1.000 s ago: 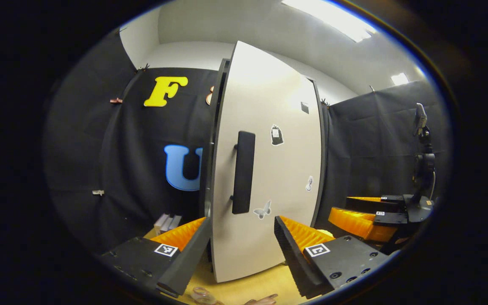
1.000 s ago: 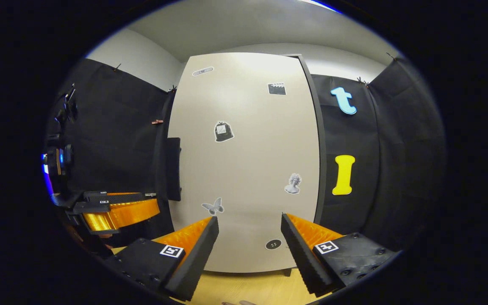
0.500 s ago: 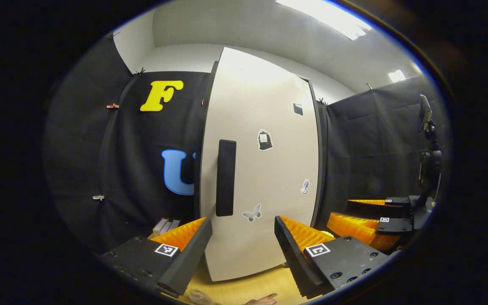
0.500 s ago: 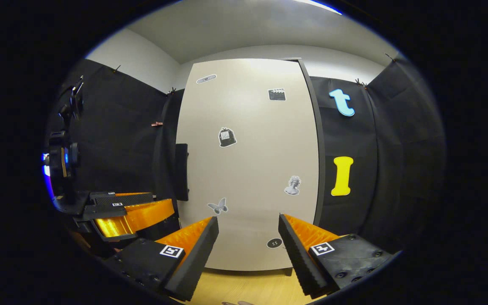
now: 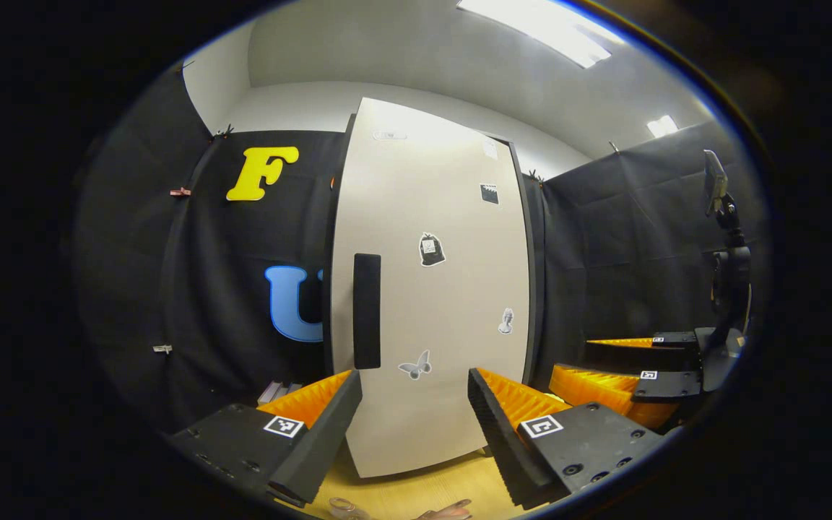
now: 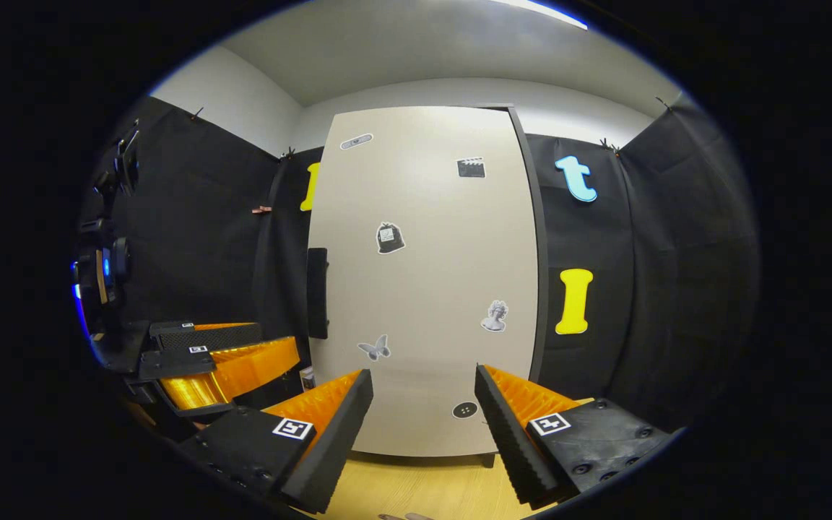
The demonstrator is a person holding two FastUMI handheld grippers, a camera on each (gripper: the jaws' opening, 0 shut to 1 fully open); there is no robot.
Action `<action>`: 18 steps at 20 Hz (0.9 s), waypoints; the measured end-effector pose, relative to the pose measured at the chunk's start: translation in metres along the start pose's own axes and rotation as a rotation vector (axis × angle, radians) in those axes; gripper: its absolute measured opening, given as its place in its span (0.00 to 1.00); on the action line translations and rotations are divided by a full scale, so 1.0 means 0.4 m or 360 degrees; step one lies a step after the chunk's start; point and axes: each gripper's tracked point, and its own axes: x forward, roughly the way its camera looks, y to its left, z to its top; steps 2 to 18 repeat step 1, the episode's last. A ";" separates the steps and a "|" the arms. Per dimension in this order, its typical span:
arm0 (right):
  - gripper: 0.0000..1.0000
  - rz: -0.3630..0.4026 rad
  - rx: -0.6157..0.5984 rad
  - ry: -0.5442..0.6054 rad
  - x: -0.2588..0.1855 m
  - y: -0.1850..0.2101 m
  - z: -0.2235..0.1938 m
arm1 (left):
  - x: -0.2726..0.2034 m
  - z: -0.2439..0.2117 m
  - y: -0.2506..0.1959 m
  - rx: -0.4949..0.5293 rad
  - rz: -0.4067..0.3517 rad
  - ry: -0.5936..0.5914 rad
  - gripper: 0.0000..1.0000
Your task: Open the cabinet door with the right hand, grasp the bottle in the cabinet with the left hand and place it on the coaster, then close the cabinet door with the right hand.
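Facing the cabinet door [image 6: 423,289], flush in its frame, from both gripper views.
I read left gripper [image 5: 412,415] and right gripper [image 6: 422,415] fingers spread wide, gripping nothing; black handle [image 5: 367,310] at door's left edge; bottle's position I cannot tell.

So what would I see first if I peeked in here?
First, the tall pale cabinet door, shut, standing in the middle with a dark handle on its left edge. Little stickers dot it, like a butterfly low down. At the bottom of each view, an open hand-held gripper points at the door.
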 end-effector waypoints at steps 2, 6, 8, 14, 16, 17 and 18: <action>0.93 0.0003 0.0005 -0.0006 -0.004 0.004 0.004 | -0.002 0.000 0.003 0.0004 0.0003 -0.0002 0.93; 0.93 0.0003 0.0005 -0.0006 -0.004 0.004 0.004 | -0.002 0.000 0.003 0.0004 0.0003 -0.0002 0.93; 0.93 0.0003 0.0005 -0.0006 -0.004 0.004 0.004 | -0.002 0.000 0.003 0.0004 0.0003 -0.0002 0.93; 0.93 0.0003 0.0005 -0.0006 -0.004 0.004 0.004 | -0.002 0.000 0.003 0.0004 0.0003 -0.0002 0.93; 0.93 0.0003 0.0005 -0.0006 -0.004 0.004 0.004 | -0.002 0.000 0.003 0.0004 0.0003 -0.0002 0.93; 0.93 0.0003 0.0005 -0.0006 -0.004 0.004 0.004 | -0.002 0.000 0.003 0.0004 0.0003 -0.0002 0.93; 0.93 0.0003 0.0005 -0.0006 -0.004 0.004 0.004 | -0.002 0.000 0.003 0.0004 0.0003 -0.0002 0.93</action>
